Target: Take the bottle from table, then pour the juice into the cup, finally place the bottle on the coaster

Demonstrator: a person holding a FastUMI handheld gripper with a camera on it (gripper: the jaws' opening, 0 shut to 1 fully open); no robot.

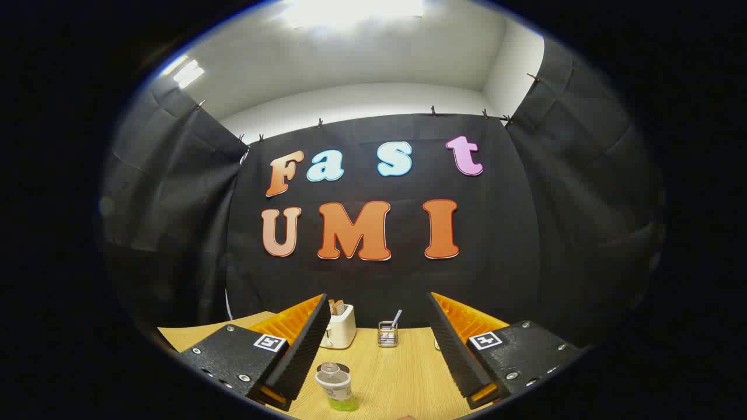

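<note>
We hold the claw (373, 356) with fingers spread apart over the wood-grain worktop (397, 379); the clear round bottle (335, 387) stands upright between them, nearer the left finger, untouched.

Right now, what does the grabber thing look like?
The gripper has two long wedge-shaped fingers with ribbed inner faces. Each finger sits on a speckled black block with silver screws and a small square black-and-white marker. The fingers are spread wide, holding nothing.

- Camera rides gripper (373, 350), low over pale wood-grain table (402, 379), facing black cloth back wall at 12 o'clock; fingers spread wide apart.
</note>
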